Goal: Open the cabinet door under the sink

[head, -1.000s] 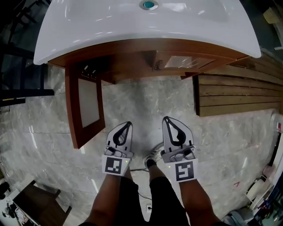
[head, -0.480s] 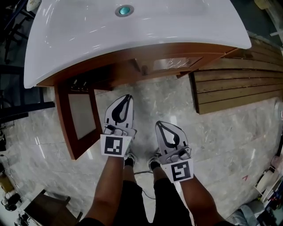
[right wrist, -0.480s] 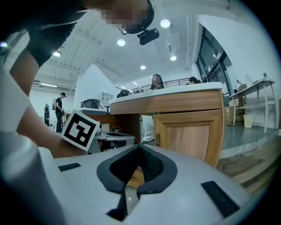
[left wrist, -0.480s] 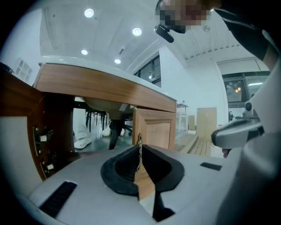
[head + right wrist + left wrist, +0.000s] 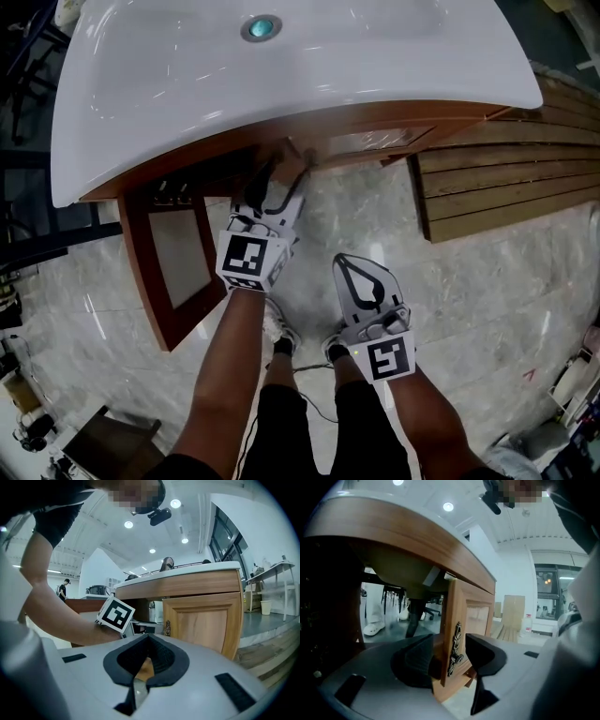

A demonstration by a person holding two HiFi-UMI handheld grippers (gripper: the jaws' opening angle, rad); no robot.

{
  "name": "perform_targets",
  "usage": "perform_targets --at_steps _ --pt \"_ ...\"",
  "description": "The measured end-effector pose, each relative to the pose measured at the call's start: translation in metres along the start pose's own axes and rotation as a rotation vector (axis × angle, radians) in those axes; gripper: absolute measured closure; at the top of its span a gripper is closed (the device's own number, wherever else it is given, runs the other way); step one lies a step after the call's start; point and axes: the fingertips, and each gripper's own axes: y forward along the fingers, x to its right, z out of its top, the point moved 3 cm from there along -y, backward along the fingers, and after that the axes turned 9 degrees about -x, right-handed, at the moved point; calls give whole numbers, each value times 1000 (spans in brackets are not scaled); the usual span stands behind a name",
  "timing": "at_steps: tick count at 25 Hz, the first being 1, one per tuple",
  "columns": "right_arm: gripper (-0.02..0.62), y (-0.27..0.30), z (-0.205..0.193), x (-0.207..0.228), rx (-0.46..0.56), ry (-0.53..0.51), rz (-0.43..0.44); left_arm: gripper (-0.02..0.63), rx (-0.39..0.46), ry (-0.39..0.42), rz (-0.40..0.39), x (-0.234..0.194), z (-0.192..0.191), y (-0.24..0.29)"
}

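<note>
Now the left gripper (image 5: 274, 180) reaches in under the rim of the white sink (image 5: 281, 75), at the free edge of the door (image 5: 452, 616); that door stands slightly ajar from the wooden cabinet (image 5: 216, 155), its panel facing the floor (image 5: 487, 309) in the head view. In the left gripper view the fingers (image 5: 485, 653) are spread, having just been opening, and the door's edge with its ornate metal handle (image 5: 456, 648) stands between them; the finger on the handle side is clear of it with a gap, while the one behind the door sits very close, and whether it touches the wood is hard to tell. The other door (image 5: 173, 258), at the picture's left in the head view, is swung wide open, well apart from the left gripper. The right gripper (image 5: 354, 269) hangs lower and nearer the person, over the floor beside the person's feet, and touches nothing; its fingers (image 5: 161, 656) are pressed together with nothing between them. Wooden planks (image 5: 497, 187) lie on the floor at the right of the cabinet.
</note>
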Motion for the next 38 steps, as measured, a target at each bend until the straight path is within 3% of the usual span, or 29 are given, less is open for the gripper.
perform_targets --at_steps 4,14,21,28,38 --pt "577 14 0 11 4 35 -42 357 -14 3 -74 -1 4 15" --pt "577 21 7 27 28 73 -91 357 -29 52 -170 8 18 43" --pt "577 -7 -13 53 5 105 -185 359 -30 46 -178 14 25 48" --pt "577 -35 -32 64 -6 92 -245 387 -53 120 -192 29 21 34" --pt "577 -70 -41 54 5 99 -354 387 -78 122 -238 73 3 0"
